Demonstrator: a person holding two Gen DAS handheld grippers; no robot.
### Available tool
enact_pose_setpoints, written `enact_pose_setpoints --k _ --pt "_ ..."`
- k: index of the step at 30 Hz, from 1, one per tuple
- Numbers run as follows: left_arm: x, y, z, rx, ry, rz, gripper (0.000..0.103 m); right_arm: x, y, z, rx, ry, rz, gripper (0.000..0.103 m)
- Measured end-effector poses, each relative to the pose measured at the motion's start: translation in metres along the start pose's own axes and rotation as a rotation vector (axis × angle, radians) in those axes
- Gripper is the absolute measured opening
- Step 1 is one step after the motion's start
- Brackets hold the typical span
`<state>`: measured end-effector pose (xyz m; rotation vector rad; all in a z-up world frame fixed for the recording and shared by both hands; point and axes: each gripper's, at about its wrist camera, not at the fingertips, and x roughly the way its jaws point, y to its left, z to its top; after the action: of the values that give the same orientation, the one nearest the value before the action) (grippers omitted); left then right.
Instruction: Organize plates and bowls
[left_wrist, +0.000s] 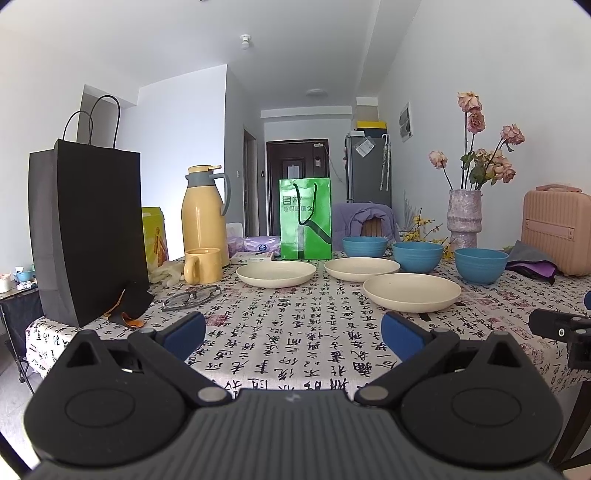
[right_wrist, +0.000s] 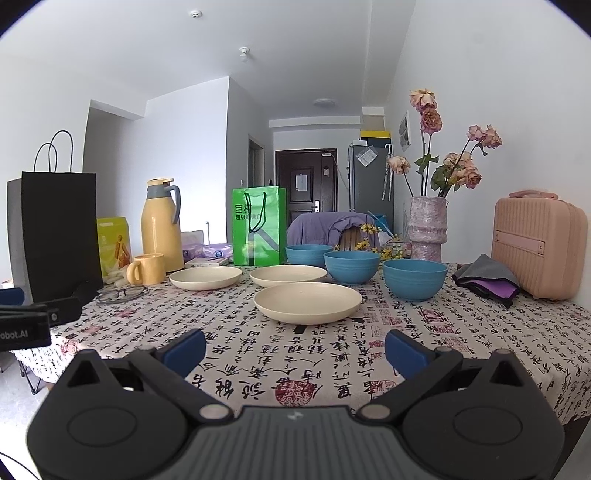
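Blue-padded and spread wide, the left tongs and the right tongs hung low over the near edge of the counter, each empty, probably because no dish had yet been chosen. Just beyond, on the calligraphy cloth, lay the nearest cream plate, apart from the other two plates, which sat side by side behind it. Three blue bowls stood unstacked in a slanting row to the right. Nothing was nested, so the sorting looked unstarted; the nearest plate seemed the easiest first pick. Farther back stood a yellow mug, a flask, a green bag and a vase, well apart from the dishes.
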<state>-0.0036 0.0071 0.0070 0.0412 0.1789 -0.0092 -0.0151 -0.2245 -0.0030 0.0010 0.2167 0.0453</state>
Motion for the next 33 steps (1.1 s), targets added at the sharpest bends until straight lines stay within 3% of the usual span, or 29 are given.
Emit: enact_pose_setpoints --k 33 --pt "0.0015 -0.0020 0.0013 0.012 0.002 -0.001 0.103 0.0010 -0.0040 -0.0003 0.016 0.003 -0.019 0.103"
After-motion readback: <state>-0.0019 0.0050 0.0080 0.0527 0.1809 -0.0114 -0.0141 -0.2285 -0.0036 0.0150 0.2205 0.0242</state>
